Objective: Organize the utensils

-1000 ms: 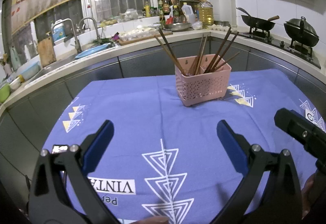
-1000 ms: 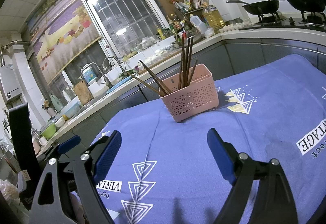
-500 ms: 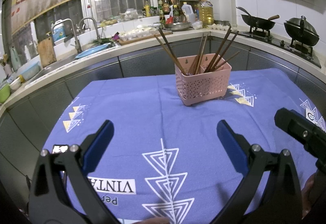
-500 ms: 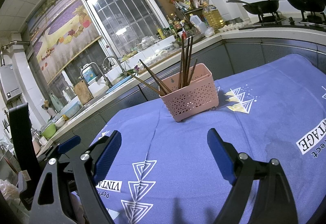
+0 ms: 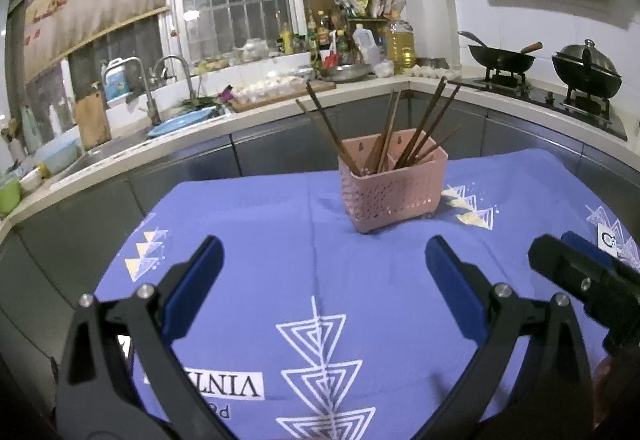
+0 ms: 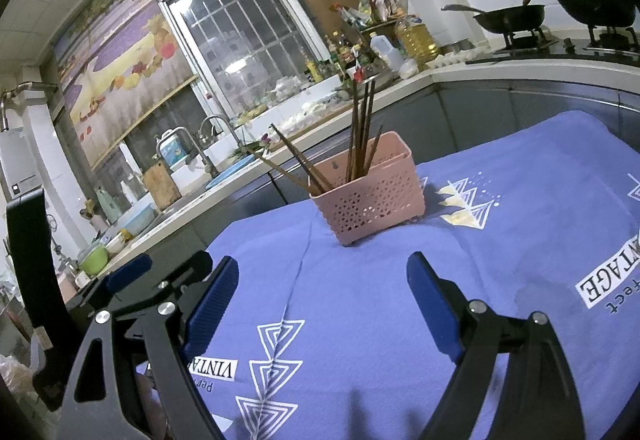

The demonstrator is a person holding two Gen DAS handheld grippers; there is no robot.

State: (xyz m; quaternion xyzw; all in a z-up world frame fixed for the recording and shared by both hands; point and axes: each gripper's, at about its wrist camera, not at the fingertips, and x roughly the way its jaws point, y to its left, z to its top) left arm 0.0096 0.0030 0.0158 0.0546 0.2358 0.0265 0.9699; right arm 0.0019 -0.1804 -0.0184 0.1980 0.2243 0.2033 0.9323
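A pink perforated utensil basket [image 5: 394, 186] [image 6: 370, 194] stands on the blue tablecloth [image 5: 280, 260] [image 6: 520, 240], with several brown chopsticks [image 5: 424, 128] [image 6: 362, 128] leaning in it. My left gripper [image 5: 322, 272] hovers open over the cloth, well short of the basket, nothing between its blue pads. My right gripper [image 6: 322, 284] is open too, empty, and also short of the basket. In the left wrist view the right gripper [image 5: 580, 276] shows at the right edge. The left gripper [image 6: 132, 272] shows at the lower left of the right wrist view.
A kitchen counter [image 5: 280, 108] curves behind the table, with a sink and taps [image 5: 160, 80] on the left and bottles at the back. A wok [image 5: 502, 60] and a lidded pot [image 5: 586, 68] sit on the stove at the right.
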